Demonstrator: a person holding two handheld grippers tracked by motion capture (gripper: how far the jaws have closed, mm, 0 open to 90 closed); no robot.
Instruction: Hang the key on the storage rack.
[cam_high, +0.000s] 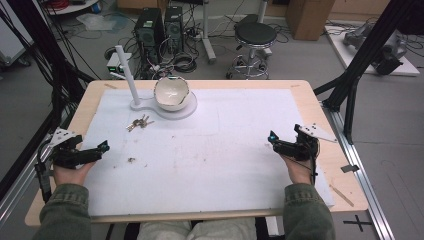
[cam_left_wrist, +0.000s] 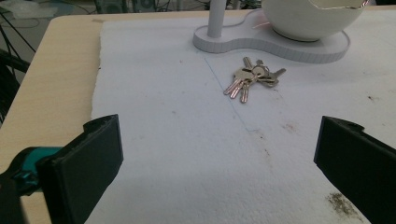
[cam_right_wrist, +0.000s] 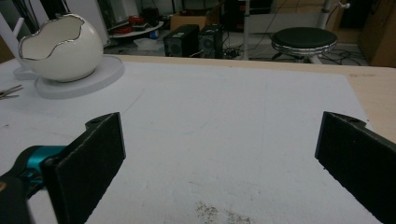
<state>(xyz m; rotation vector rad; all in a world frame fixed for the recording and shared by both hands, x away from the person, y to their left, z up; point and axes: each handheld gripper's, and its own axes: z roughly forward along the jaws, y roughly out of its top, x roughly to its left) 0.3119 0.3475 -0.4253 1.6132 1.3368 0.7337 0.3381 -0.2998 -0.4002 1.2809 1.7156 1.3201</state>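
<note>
A bunch of keys (cam_high: 139, 122) (cam_left_wrist: 250, 78) lies on the white mat (cam_high: 215, 150), just in front of a white stand (cam_high: 165, 107) (cam_left_wrist: 271, 44) with an upright post (cam_high: 127, 75). An egg-shaped white bowl (cam_high: 171, 93) (cam_right_wrist: 60, 46) with a jagged rim sits on that stand. My left gripper (cam_high: 102, 148) (cam_left_wrist: 217, 158) rests at the mat's left edge, open and holding nothing, pointing toward the keys. Near the mat's right side my right gripper (cam_high: 272, 137) (cam_right_wrist: 219, 158) is open too, with bare mat between its jaws.
The wooden table (cam_high: 320, 115) rims the mat on all sides. Small dirt specks (cam_high: 131, 160) mark the mat near the left gripper. Beyond the table stand a stool (cam_high: 255, 37), computer towers (cam_high: 160, 30) and cables on the floor.
</note>
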